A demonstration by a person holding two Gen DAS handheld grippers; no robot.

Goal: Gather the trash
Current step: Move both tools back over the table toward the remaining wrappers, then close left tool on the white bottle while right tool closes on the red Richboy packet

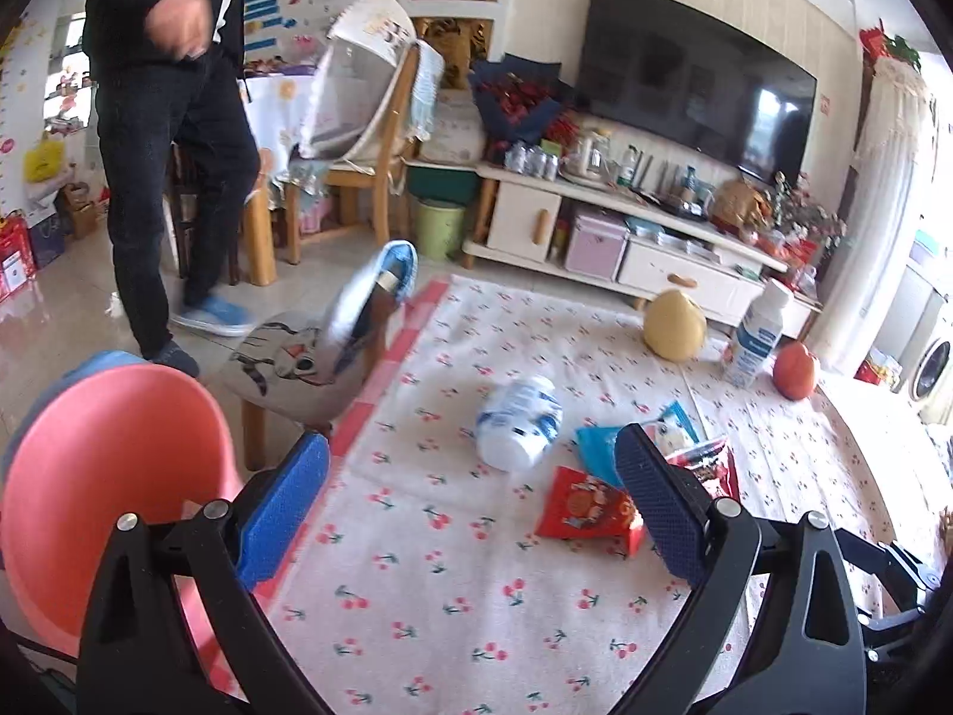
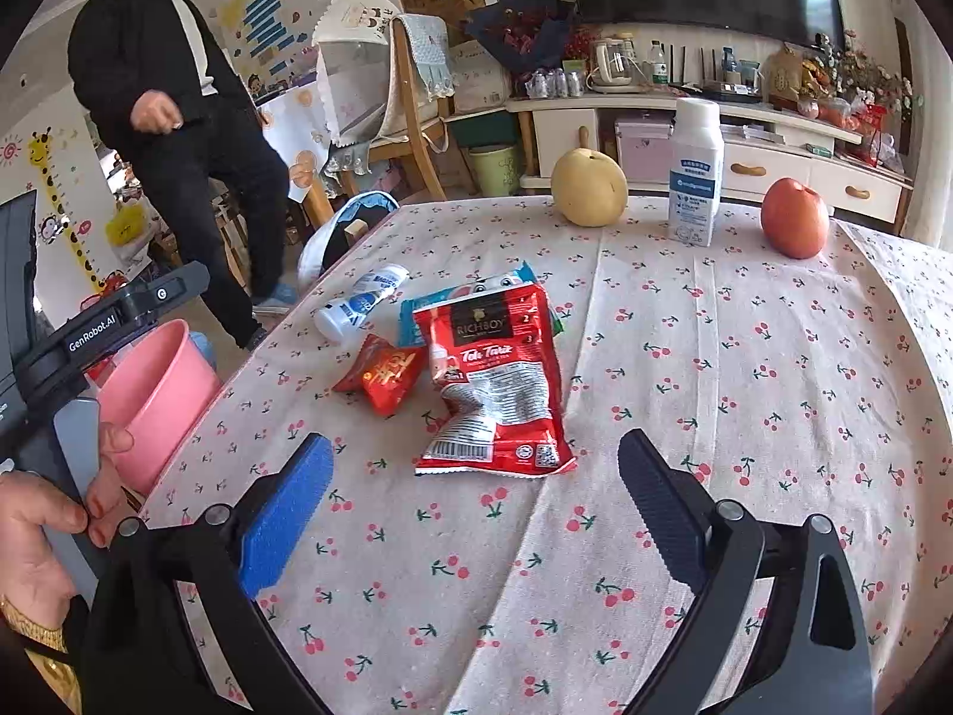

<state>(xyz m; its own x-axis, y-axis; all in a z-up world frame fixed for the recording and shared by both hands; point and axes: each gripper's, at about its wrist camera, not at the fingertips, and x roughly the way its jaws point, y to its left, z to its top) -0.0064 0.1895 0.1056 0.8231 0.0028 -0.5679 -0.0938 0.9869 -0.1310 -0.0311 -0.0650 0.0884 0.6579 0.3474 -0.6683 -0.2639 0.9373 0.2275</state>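
Observation:
On the cherry-print tablecloth (image 2: 715, 393) lies a heap of trash: a large red drink-mix pouch (image 2: 494, 381), a small red packet (image 2: 387, 375), a blue wrapper (image 2: 417, 310) and a small white bottle (image 2: 363, 304) on its side. My right gripper (image 2: 476, 494) is open and empty, with the pouch's lower edge just ahead of its fingertips. My left gripper (image 1: 476, 500) is open wide and empty, hovering near the table's left edge. Ahead of it lie the white bottle (image 1: 518, 429) and the red packet (image 1: 586, 512). A pink bin (image 1: 119, 476) stands beside the table at the left.
A pear (image 2: 588, 187), an upright white bottle (image 2: 694, 173) and an apple (image 2: 794, 217) stand along the table's far edge. A person in black (image 2: 178, 119) stands on the floor at the left. A stool with a cat cushion (image 1: 286, 363) sits by the table's corner.

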